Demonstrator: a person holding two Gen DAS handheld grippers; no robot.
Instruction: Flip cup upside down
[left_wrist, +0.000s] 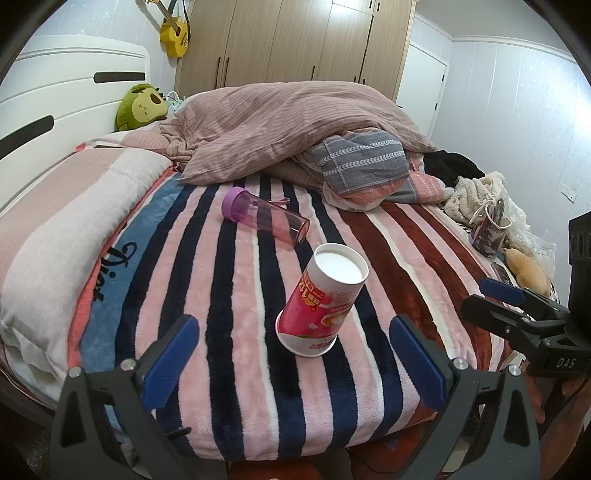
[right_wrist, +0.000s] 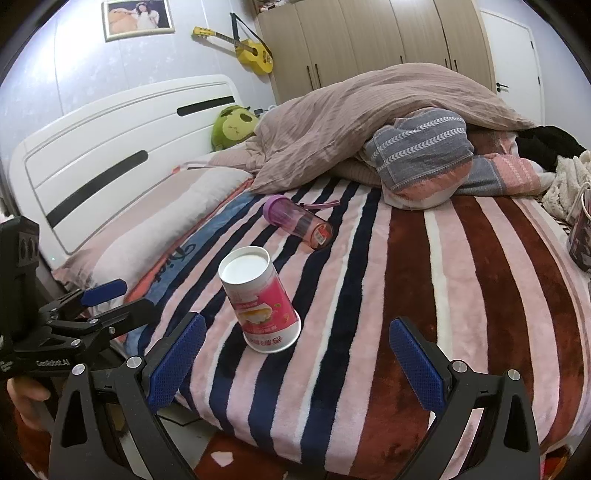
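Already upside down, the paper cup (left_wrist: 320, 300) (right_wrist: 259, 299) stands mouth-down on the striped fleece blanket (left_wrist: 236, 332) (right_wrist: 369, 314), near the bed's front edge and roughly midway along it. Its white recessed base faces up, ringed by a thin raised rim, and its body widens toward the bottom. A bright pink wrapper printed with a pale drink picture and white lettering covers the sides, with a white band at the wide mouth where it presses into the pile. It leans slightly rather than sitting perfectly plumb. Behind it, farther toward the middle of the bed, a clear pink water bottle (left_wrist: 265, 218) (right_wrist: 297, 221) with a purple lid lies on its side, well apart from the cup. The left gripper (left_wrist: 293, 356) (right_wrist: 107, 299) has its blue-padded jaws spread wide, holding nothing, with the cup just beyond and between them. The right gripper (right_wrist: 297, 360) (left_wrist: 495, 295) is likewise released and bare, its fingers parted either side of the cup without touching it.
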